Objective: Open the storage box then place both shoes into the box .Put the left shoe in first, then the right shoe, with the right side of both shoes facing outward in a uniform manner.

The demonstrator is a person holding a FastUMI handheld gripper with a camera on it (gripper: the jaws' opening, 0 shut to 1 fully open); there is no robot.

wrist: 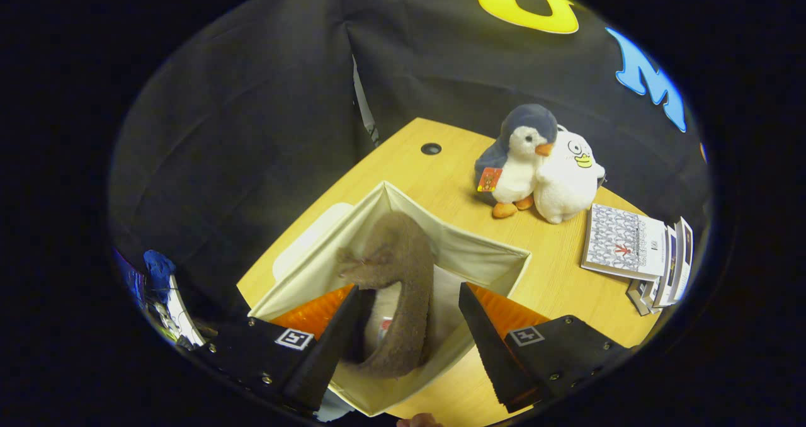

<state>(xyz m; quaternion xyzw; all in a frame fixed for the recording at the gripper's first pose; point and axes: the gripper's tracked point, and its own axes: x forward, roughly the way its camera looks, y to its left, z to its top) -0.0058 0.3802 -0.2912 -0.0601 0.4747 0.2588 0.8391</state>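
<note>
Presently, gripper view: I am looking down along the fingers onto a wooden table (441, 181).
Tool: gripper (408, 326) stands wide open, holding nothing; the left finger (327, 345) sits close by the shoe's collar, the right finger (488, 345) well clear of it. I cannot tell whether the left one touches.
Box: storage box (478, 257), pale fabric, open at the top, directly under the fingers. A pale flat piece (308, 238) lies just beside it, possibly its lid; I cannot confirm.
Shoe: brown fuzzy slipper (403, 269) inside the box, standing on its side along the left wall, opening toward the fingers. Which foot it belongs to I cannot tell.
Handling, my judgement: light, soft, compressible; the pile should grip well, nothing fragile. The collar rim looks the firmest hold; the toe would squash.
Box walls, my judgement: thin cloth, likely to buckle if I push on them.
Second shoe: I have not located it.
Writing: small tag (385, 326) inside the slipper, too small to read. Booklets (620, 244) beyond the box, print illegible.
Other: two plush toys (541, 169) beyond the box; one carries an orange hang-tag, unreadable.
</note>
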